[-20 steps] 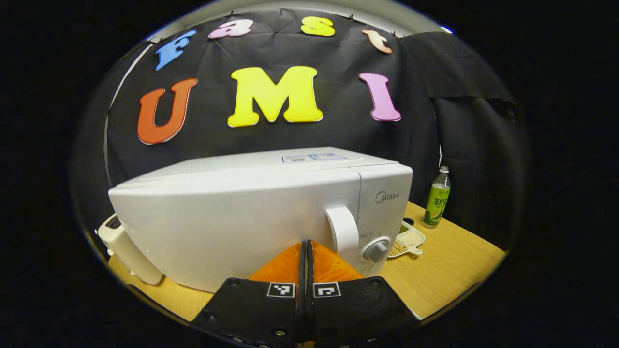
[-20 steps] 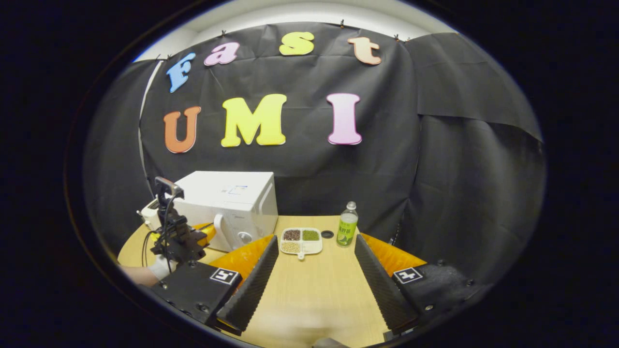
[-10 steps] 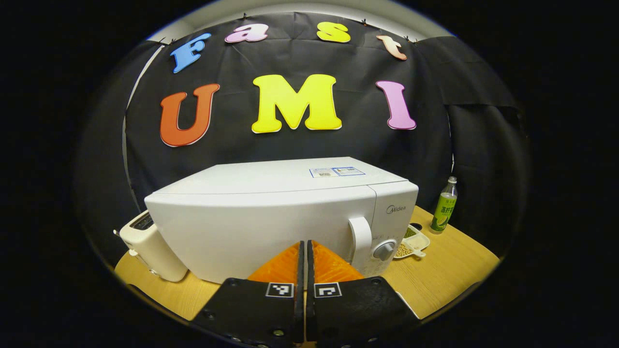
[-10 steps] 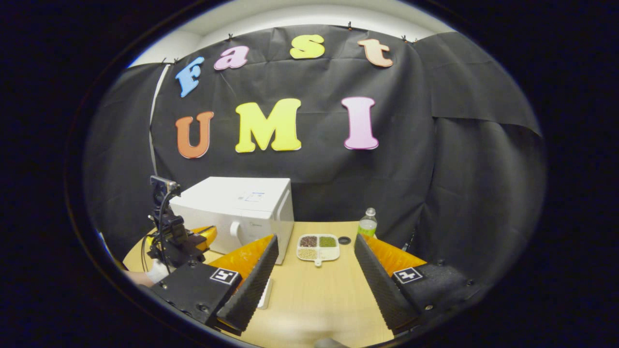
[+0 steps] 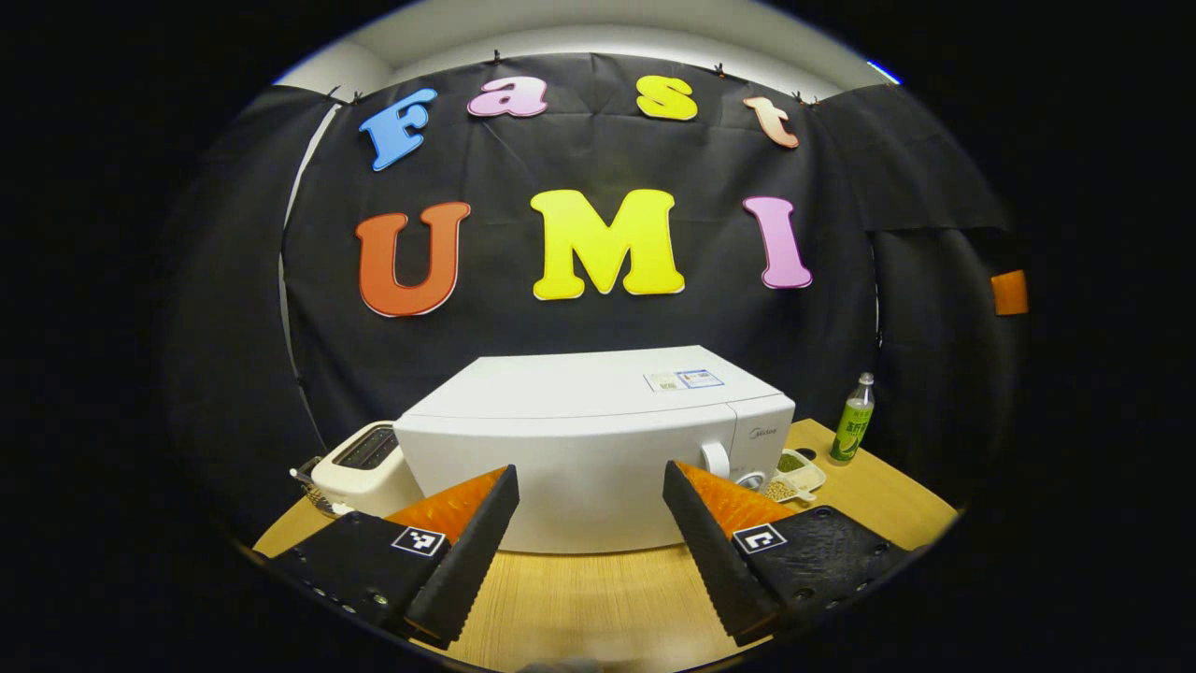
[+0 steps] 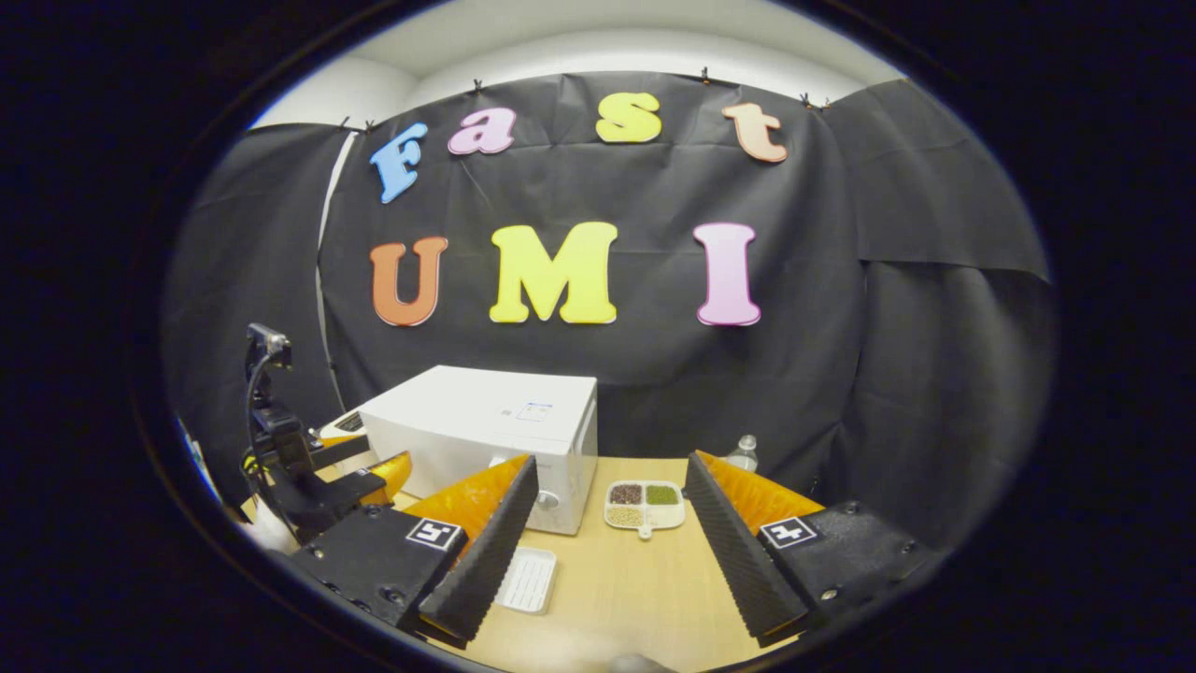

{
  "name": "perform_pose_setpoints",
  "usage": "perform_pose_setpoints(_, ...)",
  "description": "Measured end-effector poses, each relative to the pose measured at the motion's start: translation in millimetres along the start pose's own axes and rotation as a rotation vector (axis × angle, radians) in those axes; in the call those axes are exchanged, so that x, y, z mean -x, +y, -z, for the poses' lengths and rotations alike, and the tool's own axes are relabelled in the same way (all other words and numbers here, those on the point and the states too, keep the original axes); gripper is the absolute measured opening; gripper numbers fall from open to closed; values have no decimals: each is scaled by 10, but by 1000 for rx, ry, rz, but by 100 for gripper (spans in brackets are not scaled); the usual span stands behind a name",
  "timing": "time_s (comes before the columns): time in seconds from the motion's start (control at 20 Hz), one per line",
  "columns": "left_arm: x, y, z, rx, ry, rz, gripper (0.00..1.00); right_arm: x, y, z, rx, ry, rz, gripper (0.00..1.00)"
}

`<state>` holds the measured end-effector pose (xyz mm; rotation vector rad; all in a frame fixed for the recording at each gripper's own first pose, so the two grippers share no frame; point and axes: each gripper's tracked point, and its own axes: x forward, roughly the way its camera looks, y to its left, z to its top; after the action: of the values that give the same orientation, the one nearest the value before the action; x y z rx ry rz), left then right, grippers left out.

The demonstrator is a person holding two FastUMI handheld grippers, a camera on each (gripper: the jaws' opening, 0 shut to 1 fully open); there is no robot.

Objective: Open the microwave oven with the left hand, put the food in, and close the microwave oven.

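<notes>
- Facing the microwave (image 5: 598, 449) on the worktop (image 5: 598, 598), door shut, my left tongs (image 5: 590, 486) spread wide and empty.
- I judge the handle (image 5: 716, 460) wants a square, deep bite before pulling.
- My right tongs (image 6: 609, 477) gape empty; the food tray (image 6: 645, 503) sits just beside the microwave.

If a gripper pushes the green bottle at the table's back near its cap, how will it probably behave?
The green bottle stands upright, tall and narrow, so a push near the cap would likely tip it rather than slide it. Its round body would probably roll afterwards on the wooden table. It looks like light plastic, hence probably not fragile; how full it is cannot be judged.
</notes>
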<state>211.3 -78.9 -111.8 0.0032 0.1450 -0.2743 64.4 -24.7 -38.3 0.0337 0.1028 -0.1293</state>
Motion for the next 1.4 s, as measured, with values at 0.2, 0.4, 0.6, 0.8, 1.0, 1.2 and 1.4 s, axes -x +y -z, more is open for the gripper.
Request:
perform_pose_setpoints(0.2, 374, 119, -309, -26, -39, 5, 95, 185, 66, -90, -9, -34, 19, 92)
perform_pose_setpoints(0.4, 769, 297, -716, -30, -116, -7, 96, 356, 79, -194, -16, -71, 47, 92)
perform_pose_setpoints(0.6, 1084, 455, -1025, -15, -160, 0, 96, 514, 63, -282, -18, -104, 79, 92)
perform_pose_setpoints(0.8, 1346, 672, -1150, -11, -173, -16, 96, 606, 50, -380, -9, -137, 109, 100)
perform_pose_setpoints(1.0, 1544, 784, -1233, 1, -181, -37, 96, 645, 86, -395, -9, -141, 118, 100)
perform_pose_setpoints(1.2, 1626, 879, -1261, 28, -183, -60, 89, 646, 181, -364, -6, -132, 106, 100)
perform_pose_setpoints(1.4, 1662, 927, -1256, 44, -180, -74, 89, 649, 262, -390, 0, -134, 93, 92)
